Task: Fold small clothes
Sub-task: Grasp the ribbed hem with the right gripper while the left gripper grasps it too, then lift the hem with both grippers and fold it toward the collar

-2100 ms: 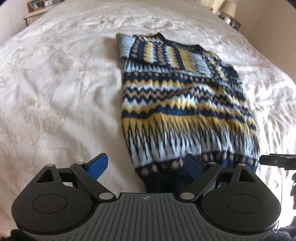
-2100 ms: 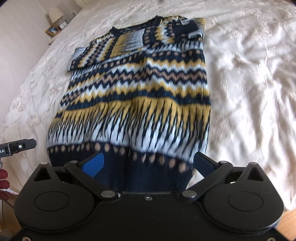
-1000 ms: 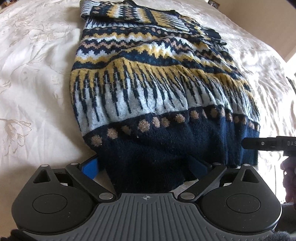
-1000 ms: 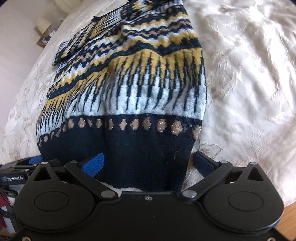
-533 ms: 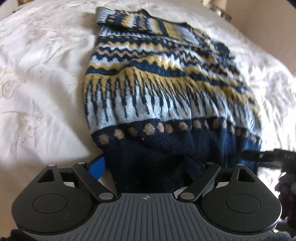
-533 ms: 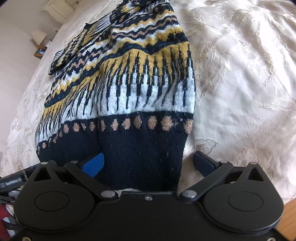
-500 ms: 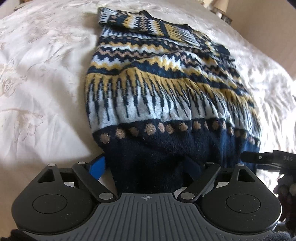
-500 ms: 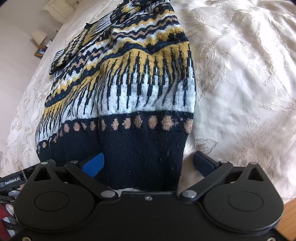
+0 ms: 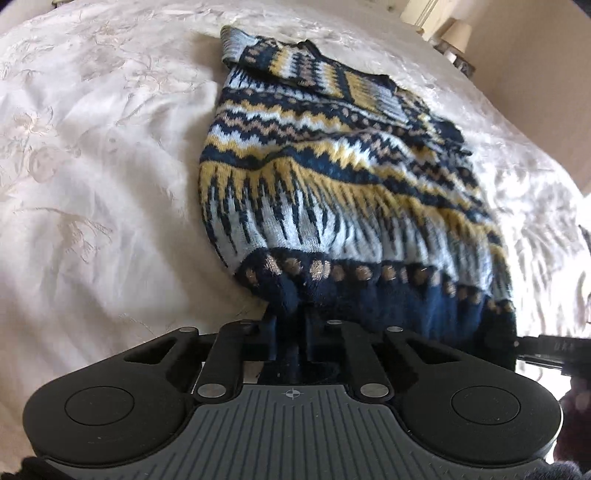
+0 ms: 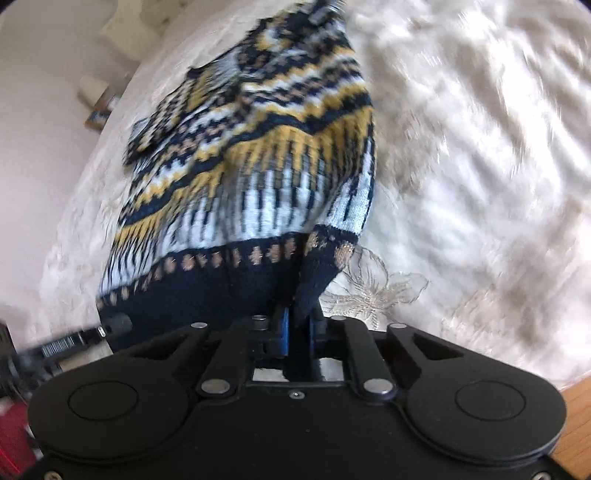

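Note:
A patterned knit sweater point(image 9: 332, 177) in navy, yellow and light blue lies on the white bedspread point(image 9: 92, 184), sleeves folded in, collar at the far end. My left gripper point(image 9: 291, 325) is shut on the navy hem at its left corner. My right gripper point(image 10: 297, 325) is shut on the navy hem at its right corner, and the sweater point(image 10: 258, 166) bunches upward from it. Both hem corners are raised off the bed. The right wrist view is motion-blurred.
The bedspread point(image 10: 480, 166) spreads out on all sides of the sweater. A lamp point(image 9: 456, 35) stands on a bedside table at the far right. The other gripper's tip point(image 9: 550, 347) shows at the right edge of the left wrist view. Wooden floor point(image 10: 576, 424) shows beyond the bed's near edge.
Both grippers were open around the hem half a second ago. Both have closed on it and lifted the hem corners, so the lower sweater now bunches up.

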Action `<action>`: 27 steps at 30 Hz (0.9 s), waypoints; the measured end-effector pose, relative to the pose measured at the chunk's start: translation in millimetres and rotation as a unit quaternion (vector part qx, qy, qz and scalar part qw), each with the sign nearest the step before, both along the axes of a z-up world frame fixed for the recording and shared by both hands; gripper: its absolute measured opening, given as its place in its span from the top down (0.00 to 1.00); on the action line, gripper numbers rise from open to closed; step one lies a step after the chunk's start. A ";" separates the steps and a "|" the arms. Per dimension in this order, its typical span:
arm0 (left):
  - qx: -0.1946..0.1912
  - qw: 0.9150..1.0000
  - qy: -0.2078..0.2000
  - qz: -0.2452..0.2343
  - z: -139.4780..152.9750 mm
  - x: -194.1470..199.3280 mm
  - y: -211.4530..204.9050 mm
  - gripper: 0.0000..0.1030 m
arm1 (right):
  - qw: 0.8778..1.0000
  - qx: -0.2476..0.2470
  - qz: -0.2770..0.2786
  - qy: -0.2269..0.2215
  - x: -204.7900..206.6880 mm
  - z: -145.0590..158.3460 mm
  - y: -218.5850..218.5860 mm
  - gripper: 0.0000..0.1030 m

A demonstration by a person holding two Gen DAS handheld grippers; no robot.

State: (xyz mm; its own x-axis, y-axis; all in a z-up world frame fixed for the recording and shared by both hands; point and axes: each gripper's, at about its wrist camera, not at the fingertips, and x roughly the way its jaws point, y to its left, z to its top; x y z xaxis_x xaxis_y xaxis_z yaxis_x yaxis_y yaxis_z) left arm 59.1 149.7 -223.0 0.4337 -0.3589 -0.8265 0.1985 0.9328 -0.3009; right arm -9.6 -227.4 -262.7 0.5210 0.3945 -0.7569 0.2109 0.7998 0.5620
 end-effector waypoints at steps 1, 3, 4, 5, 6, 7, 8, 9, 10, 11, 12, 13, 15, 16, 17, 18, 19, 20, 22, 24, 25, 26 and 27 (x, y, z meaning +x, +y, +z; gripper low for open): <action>-0.003 1.000 -0.002 -0.005 7.3 -1.6 1.3 0.89 | 1.000 -0.009 0.006 -0.005 -3.7 7.0 -0.5 0.85; -0.001 1.000 -0.008 -0.019 16.7 -7.6 1.7 0.89 | 1.000 -0.019 0.005 -0.012 -11.7 17.4 -4.5 0.86; 0.004 1.000 -0.009 -0.026 18.6 -9.8 2.1 0.89 | 1.000 -0.023 0.001 -0.010 -15.2 20.1 -7.9 0.90; 0.010 0.999 -0.008 -0.033 17.9 -11.9 3.3 0.89 | 1.000 -0.027 -0.003 -0.004 -17.2 20.4 -10.7 0.90; 0.016 0.999 -0.001 -0.036 15.0 -12.7 3.8 0.89 | 1.000 -0.030 -0.006 0.003 -19.0 18.5 -13.7 0.90; 0.022 0.999 0.007 -0.039 10.6 -12.6 4.2 0.89 | 0.999 -0.030 -0.008 0.009 -18.8 15.4 -15.3 0.90; 0.028 0.999 0.013 -0.040 6.0 -12.7 4.5 0.89 | 0.999 -0.028 -0.011 0.017 -18.5 11.1 -16.7 0.90; 0.033 0.998 0.017 -0.042 2.7 -11.8 4.3 0.89 | 0.999 -0.028 -0.011 0.023 -16.9 7.3 -16.7 0.90; 0.039 0.998 0.020 -0.046 0.3 -10.3 3.2 0.88 | 0.999 -0.028 -0.011 0.030 -14.6 3.8 -15.7 0.90; 0.048 0.997 0.019 -0.052 -1.5 -8.2 1.3 0.88 | 0.999 -0.026 -0.009 0.034 -11.5 1.4 -14.2 0.90; 0.055 0.997 0.017 -0.058 -2.5 -6.4 0.1 0.84 | 0.999 -0.027 -0.007 0.036 -8.0 0.4 -11.7 0.90; 0.062 0.996 0.017 -0.063 -3.1 -4.9 -1.3 0.83 | 0.999 -0.031 -0.002 0.038 -4.5 -0.4 -8.0 0.89; 0.052 0.996 0.020 -0.072 -4.5 -4.6 0.1 0.81 | 0.998 -0.042 0.009 0.042 -0.3 -2.1 -1.6 0.89; 0.043 0.996 0.022 -0.075 -5.3 -5.3 2.9 0.78 | 0.998 -0.050 0.014 0.043 -1.8 -2.7 -0.1 0.89; 0.033 0.996 0.021 -0.078 -5.3 -6.8 6.4 0.77 | 0.997 -0.062 0.018 0.046 -2.4 -3.7 0.8 0.89; 0.026 0.996 0.019 -0.079 -5.2 -8.3 9.7 0.74 | 0.996 -0.074 0.020 0.051 -4.7 -5.0 0.1 0.90; 0.020 0.996 0.017 -0.081 -4.7 -10.0 10.5 0.70 | 0.995 -0.080 0.018 0.054 -6.4 -5.3 -0.6 0.90; 0.017 0.996 0.018 -0.084 -4.1 -10.9 11.9 0.68 | 0.995 -0.084 0.013 0.055 -7.7 -5.4 -2.0 0.90; 0.018 0.996 0.020 -0.086 -3.6 -10.0 11.7 0.62 | 0.995 -0.085 0.008 0.060 -6.5 -5.3 -2.5 0.90; 0.015 0.997 0.011 -0.074 -2.1 -10.2 14.2 0.62 | 0.993 -0.096 0.012 0.066 -3.7 -5.5 1.1 0.90; 0.013 0.998 0.008 -0.066 -1.4 -9.9 15.4 0.62 | 0.992 -0.102 0.016 0.068 -1.3 -6.2 4.0 0.90; 0.011 0.998 0.003 -0.055 -0.4 -9.2 17.3 0.62 | 0.992 -0.104 0.017 0.071 -0.4 -7.1 4.9 0.90; 0.009 0.999 -0.001 -0.045 0.8 -8.9 19.1 0.62 | 0.992 -0.104 0.015 0.073 0.4 -8.2 5.1 0.90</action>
